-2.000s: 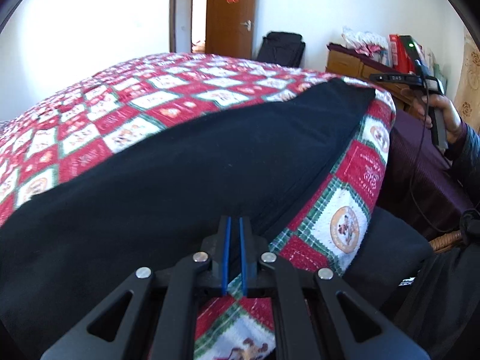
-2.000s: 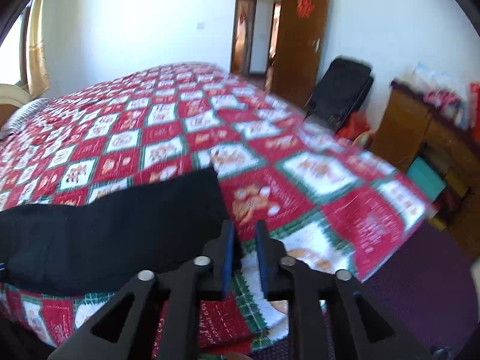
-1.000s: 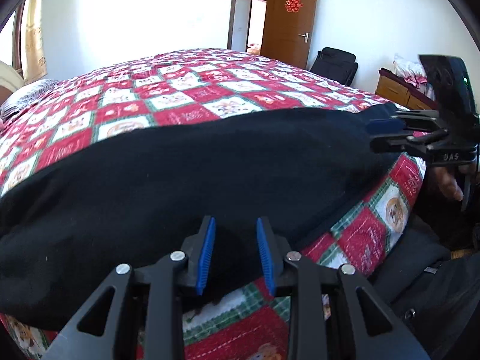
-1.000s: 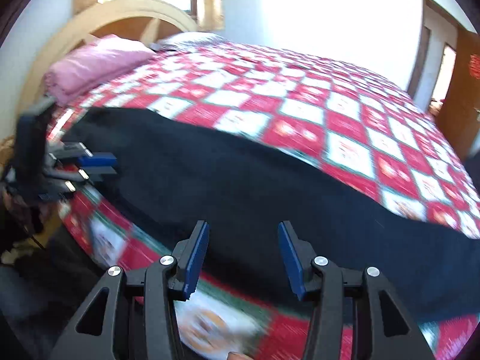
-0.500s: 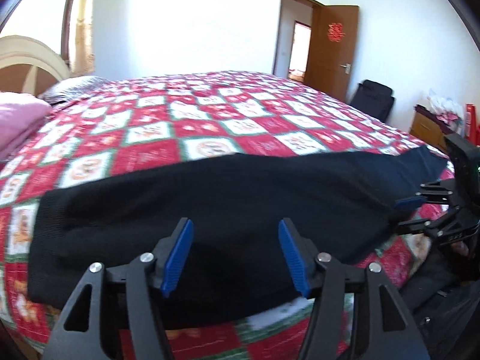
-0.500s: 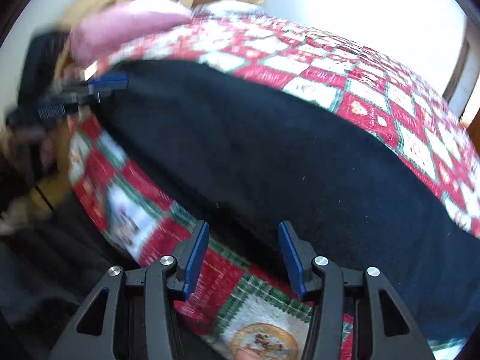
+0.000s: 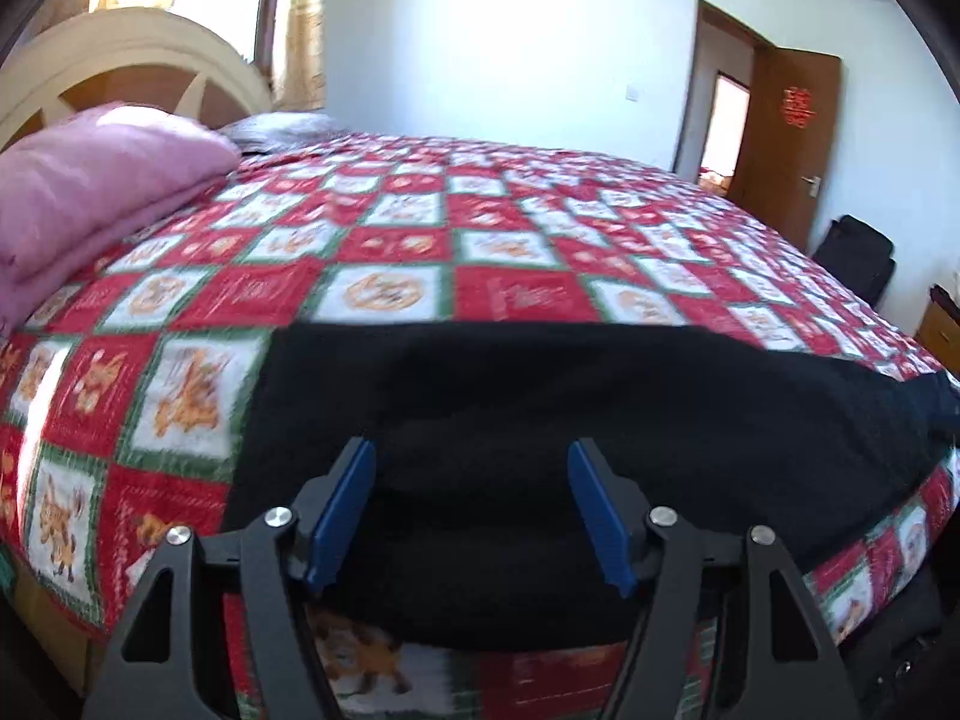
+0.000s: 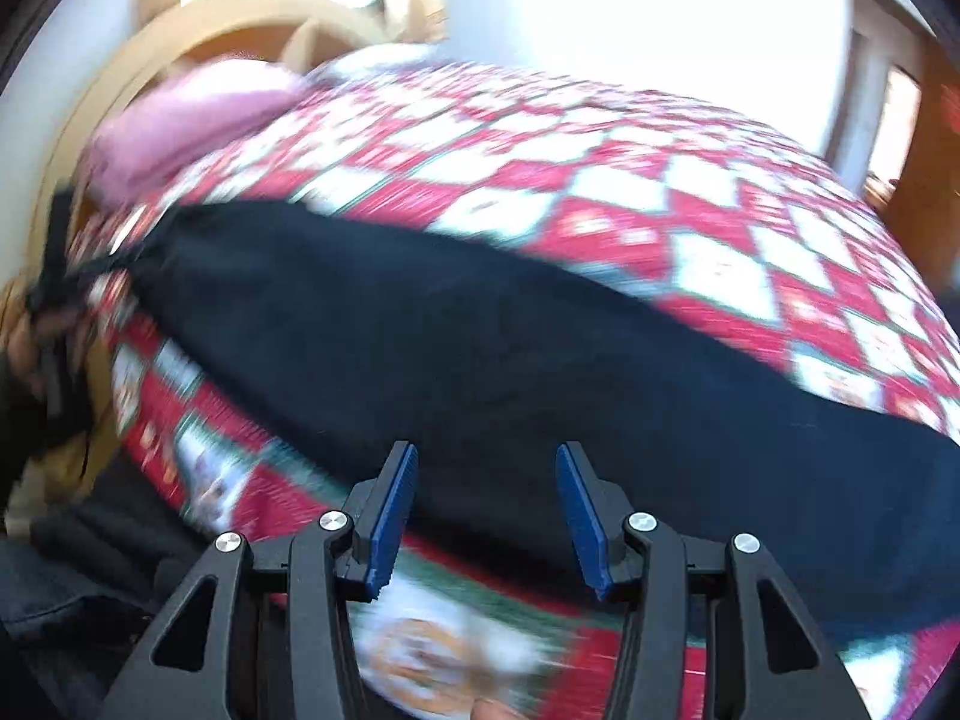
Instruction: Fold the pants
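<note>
black pants (image 7: 600, 420) lie stretched along the near edge of the red patchwork quilt (image 7: 420, 228); left gripper (image 7: 471, 510) and right gripper (image 8: 486, 510) both gape wide, holding nothing.

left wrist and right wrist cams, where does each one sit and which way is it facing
Left wrist view: sits on the left gripper, looking across the black pants on the red, white and green patchwork quilt toward the brown wooden door; its open blue-padded fingers show.
Right wrist view: sits on the right gripper, looking along the pants toward the arched wooden headboard; the left gripper shows blurred at the far left.
Shared: the pants, quilt, pink folded blanket and headboard.
</note>
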Available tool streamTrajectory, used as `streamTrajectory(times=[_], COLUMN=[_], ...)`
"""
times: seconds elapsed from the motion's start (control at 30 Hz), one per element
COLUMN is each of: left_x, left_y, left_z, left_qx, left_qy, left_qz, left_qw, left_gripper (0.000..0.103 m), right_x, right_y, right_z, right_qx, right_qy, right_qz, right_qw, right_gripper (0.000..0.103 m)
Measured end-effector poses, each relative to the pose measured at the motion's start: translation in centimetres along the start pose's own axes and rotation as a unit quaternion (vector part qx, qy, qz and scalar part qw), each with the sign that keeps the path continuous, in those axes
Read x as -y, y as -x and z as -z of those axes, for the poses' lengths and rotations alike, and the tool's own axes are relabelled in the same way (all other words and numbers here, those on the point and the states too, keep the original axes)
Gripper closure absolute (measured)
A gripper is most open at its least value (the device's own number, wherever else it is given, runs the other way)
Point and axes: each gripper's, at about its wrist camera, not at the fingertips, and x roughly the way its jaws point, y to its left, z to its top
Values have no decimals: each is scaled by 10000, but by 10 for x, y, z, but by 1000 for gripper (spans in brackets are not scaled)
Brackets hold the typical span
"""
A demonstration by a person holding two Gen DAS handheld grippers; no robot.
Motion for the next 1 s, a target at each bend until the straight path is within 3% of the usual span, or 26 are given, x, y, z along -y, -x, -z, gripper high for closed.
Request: streamTrajectory(times=[0.13, 0.2, 0.27, 0.4, 0.53, 0.7, 1.0], left_x=[35, 47, 59, 74, 89, 99, 98], left_y=[4, 2, -4, -16, -27, -38, -36], left_z=[-7, -9, -10, -12, -11, -3, 2], left_qx=[102, 81, 20, -81, -184, -334, -249], left_qy=[-366, -481, -581, -601, -683, -716, -700], left_qz=[214, 312, 354, 441, 503, 462, 389], left_qw=[9990, 9983, 9977, 9972, 9962, 9958, 9965], left_gripper=[28, 28, 28, 28, 28, 28, 26], right_x=[68, 102, 128, 179, 209, 217, 237], right_y=[34, 47, 57, 76, 82, 77, 82], right_z=[1, 6, 11, 27, 37, 45, 54], right_qx=[284, 287, 325, 288, 224, 207, 266], right_qy=[-670, -786, -863, -1235, -1559, -1747, -2166], right_qz=[815, 1640, 2186, 2750, 2839, 2617, 2025], right_qw=[9940, 9829, 9714, 9531, 9458, 9490, 9547], right_gripper=[53, 53, 53, 53, 53, 53, 53])
